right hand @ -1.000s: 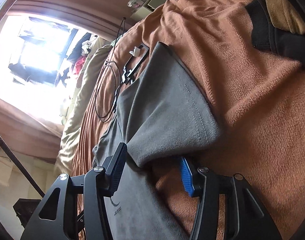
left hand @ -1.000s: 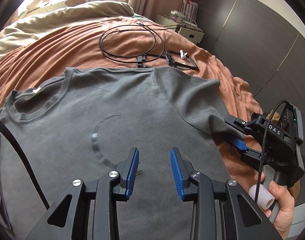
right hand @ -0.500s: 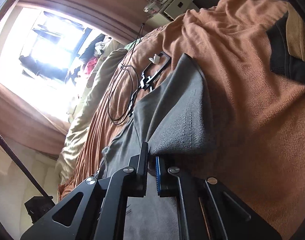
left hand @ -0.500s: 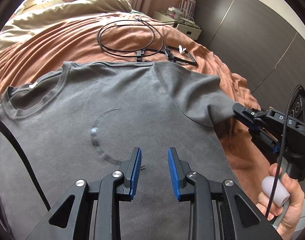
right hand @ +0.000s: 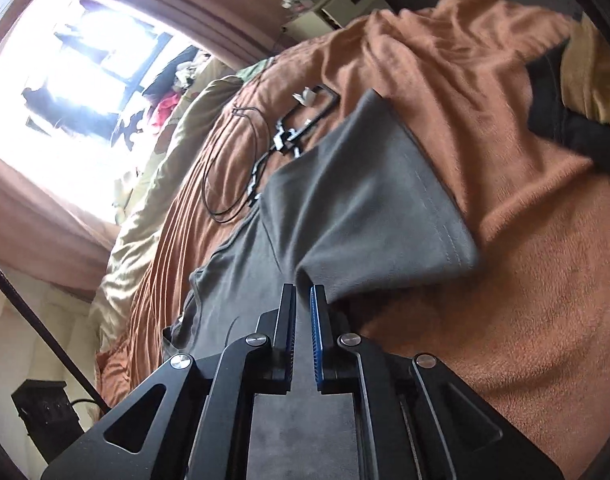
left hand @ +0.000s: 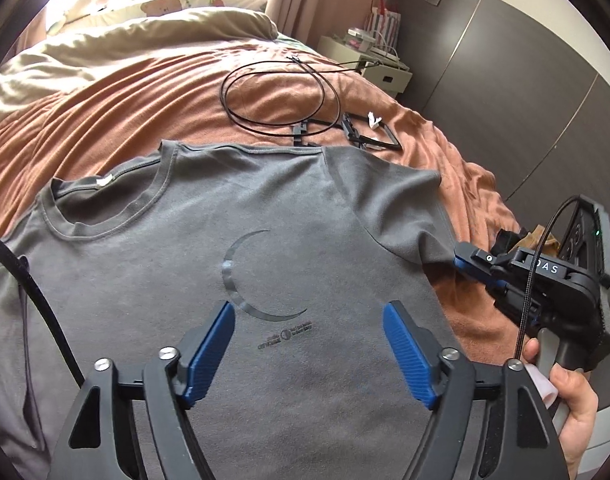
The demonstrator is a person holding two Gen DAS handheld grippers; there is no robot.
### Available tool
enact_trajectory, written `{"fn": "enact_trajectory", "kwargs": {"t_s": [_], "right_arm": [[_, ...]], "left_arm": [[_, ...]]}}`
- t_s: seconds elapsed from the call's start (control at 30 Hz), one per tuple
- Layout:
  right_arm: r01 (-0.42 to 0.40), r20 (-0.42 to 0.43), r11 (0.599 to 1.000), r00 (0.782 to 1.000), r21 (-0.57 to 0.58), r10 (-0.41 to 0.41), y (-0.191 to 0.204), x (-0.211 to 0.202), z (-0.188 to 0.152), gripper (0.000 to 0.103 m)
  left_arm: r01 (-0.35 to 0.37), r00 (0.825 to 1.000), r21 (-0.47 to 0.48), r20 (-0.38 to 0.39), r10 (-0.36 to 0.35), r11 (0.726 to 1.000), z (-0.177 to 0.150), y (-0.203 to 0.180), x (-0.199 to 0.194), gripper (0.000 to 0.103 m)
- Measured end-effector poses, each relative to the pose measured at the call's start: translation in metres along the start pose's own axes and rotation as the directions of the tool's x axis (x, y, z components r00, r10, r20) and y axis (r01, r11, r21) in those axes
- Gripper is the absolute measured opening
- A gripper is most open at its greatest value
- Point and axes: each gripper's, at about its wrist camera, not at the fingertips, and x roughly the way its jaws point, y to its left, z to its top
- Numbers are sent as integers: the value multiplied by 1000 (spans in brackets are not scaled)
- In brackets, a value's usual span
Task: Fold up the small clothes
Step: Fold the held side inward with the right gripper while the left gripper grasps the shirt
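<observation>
a grey shirt [left hand: 209, 264] lies flat on a bed, on top of an orange blanket [left hand: 117, 112]. its front faces up, with a dark moon shape [left hand: 241, 280] on the chest. the neck hole is toward the left in the left view.

the left tongs [left hand: 307, 344] hang over the lower part of the shirt. they are opening and stand wide apart. nothing is between the blue pads [left hand: 211, 354]; only the shirt shows below them.

the right tongs [right hand: 303, 300] are at the end of the shirt's sleeve [right hand: 369, 216]. they are almost shut and are opening a little. in the right view the sleeve edge sits right at the tips, bunched up there. in the left view the tips of the right tongs [left hand: 463, 260] meet the sleeve where it pulls to a point. i cannot tell for sure if the pads press on the cloth now.

a hand [left hand: 573, 400] holds the handle of the right tongs.

past the shirt, a black cord [left hand: 281, 100] lies in a loop on the blanket. a beige cover [left hand: 145, 40] is bunched at the far end of the bed. a small white stand [left hand: 369, 60] is by the dark wall.
</observation>
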Motion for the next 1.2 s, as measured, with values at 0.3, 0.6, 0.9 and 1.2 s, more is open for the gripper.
{"fn": "enact_trajectory", "kwargs": {"t_s": [0.3, 0.6, 0.9, 1.2], "right_arm": [[-123, 5, 978, 992, 171, 124, -36, 26, 18, 61], [-160, 36, 948, 987, 276, 156, -57, 38, 18, 58], [-134, -30, 938, 988, 321, 152, -52, 51, 18, 60], [-183, 82, 951, 982, 249, 167, -61, 54, 36, 48]], "left_arm": [[-16, 999, -16, -45, 15, 1000, -2, 1, 34, 89], [-6, 1000, -13, -28, 5, 1000, 14, -13, 73, 83], [3, 1000, -14, -30, -3, 1000, 22, -25, 93, 53], [44, 998, -4, -36, -44, 999, 21, -34, 96, 23]]}}
